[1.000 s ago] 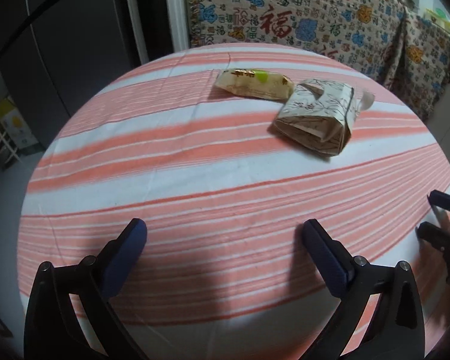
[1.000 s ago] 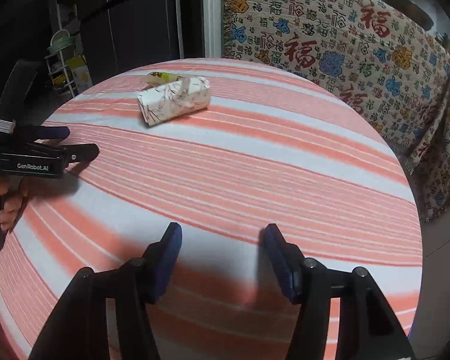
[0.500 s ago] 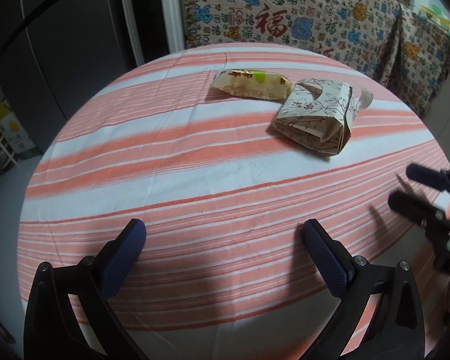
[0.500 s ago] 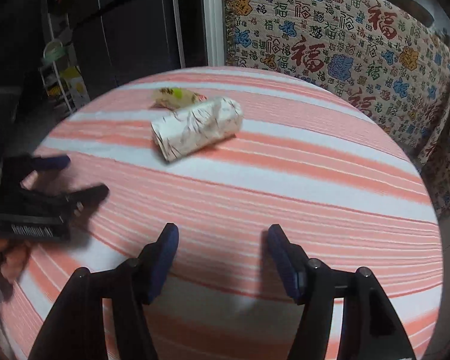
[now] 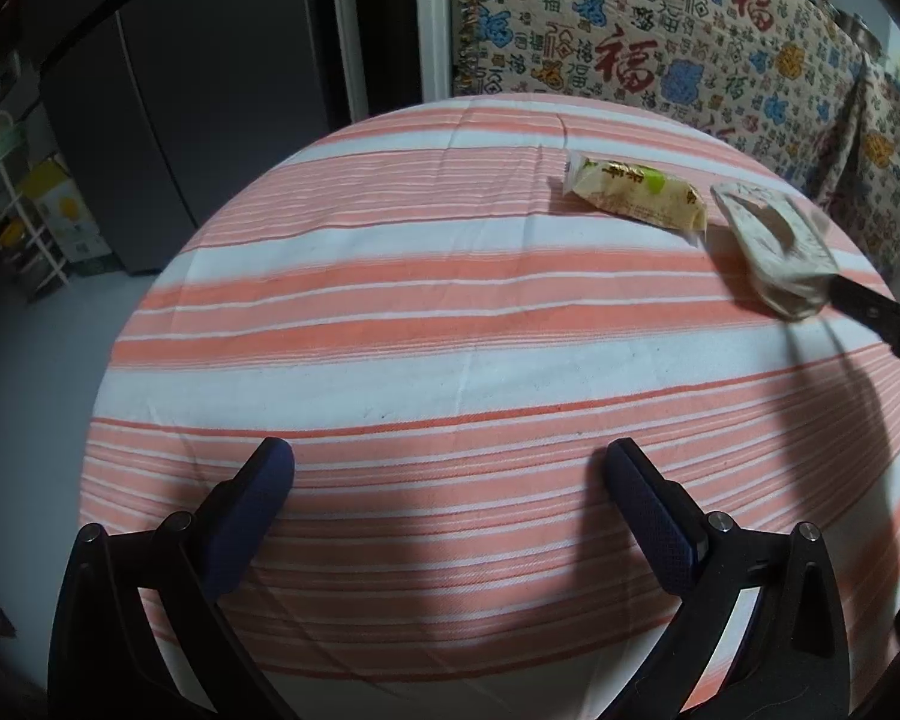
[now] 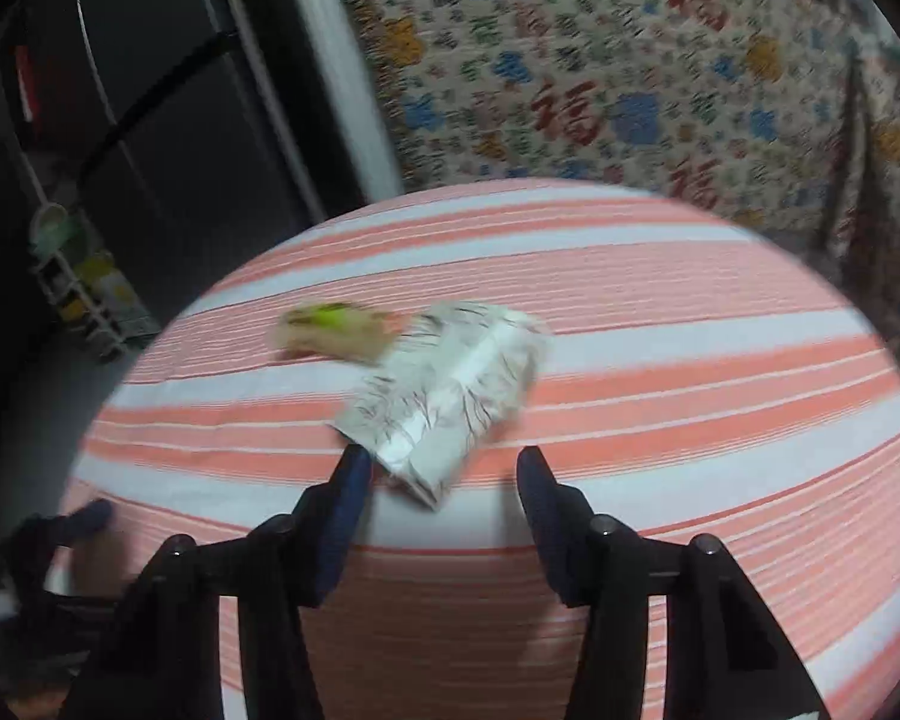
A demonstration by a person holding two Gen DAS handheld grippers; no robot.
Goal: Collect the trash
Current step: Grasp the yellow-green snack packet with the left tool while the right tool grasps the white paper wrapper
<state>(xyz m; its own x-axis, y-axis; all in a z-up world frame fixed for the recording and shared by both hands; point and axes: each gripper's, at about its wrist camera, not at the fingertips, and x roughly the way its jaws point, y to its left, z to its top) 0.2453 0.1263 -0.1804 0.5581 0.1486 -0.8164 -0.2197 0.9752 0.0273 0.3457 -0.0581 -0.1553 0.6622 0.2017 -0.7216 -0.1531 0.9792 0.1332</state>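
Striped tablecloth [image 5: 390, 360] — two trash pieces: one paper packet [image 6: 444, 396], one snack wrapper [image 5: 636, 195].

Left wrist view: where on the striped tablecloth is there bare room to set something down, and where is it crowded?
Bare: the wide stretch of striped tablecloth from the left gripper up to the snack wrapper, and the whole left side. Crowded: the far right, where the wrapper and the folded paper packet lie with the right gripper at the packet.

Tablecloth [image 5: 390, 324]: orange-pink and white stripes. Wrapper [image 5: 636, 195]: beige with a green patch and gold print. At its three o'clock, the paper packet [image 6: 450, 396]: white with dark twig-like lines. Hanging cloth [image 5: 660, 30]: cream with red, blue, yellow characters.
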